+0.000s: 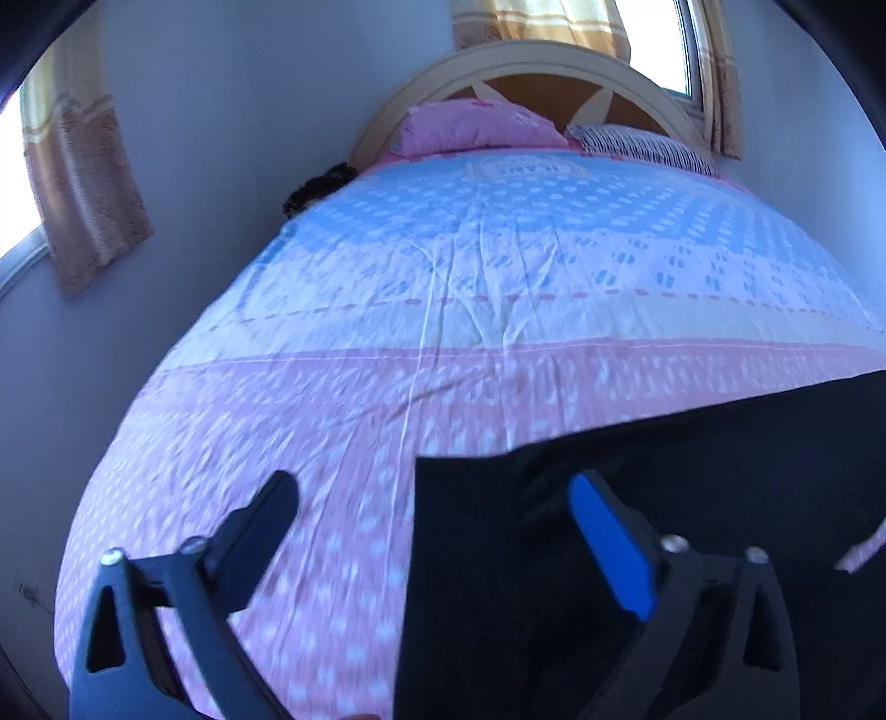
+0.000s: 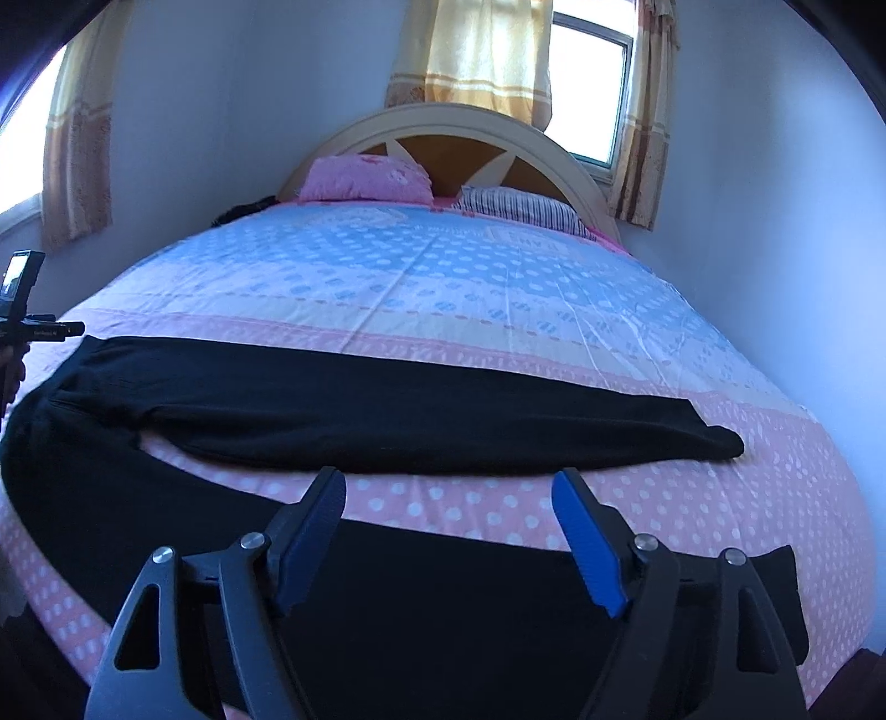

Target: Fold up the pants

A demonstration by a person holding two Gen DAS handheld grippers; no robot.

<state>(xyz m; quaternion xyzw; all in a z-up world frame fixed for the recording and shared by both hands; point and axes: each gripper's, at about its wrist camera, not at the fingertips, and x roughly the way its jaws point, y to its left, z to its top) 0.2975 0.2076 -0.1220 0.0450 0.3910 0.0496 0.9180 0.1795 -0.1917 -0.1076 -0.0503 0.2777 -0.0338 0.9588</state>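
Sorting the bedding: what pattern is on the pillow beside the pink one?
Dark and light stripes on the striped pillow, clearest in the right wrist view.

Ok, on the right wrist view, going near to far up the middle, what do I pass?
Right gripper → near pant leg → strip of bedspread → far pant leg → pink pillow → headboard → curtain.

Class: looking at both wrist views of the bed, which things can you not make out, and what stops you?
- Black pants: near leg hidden under the right gripper in the right view.
- Pants in the left view: cut off by the right edge.
- Dark object beside the bed: too small.
- Bedspread pattern, left view: blurred.
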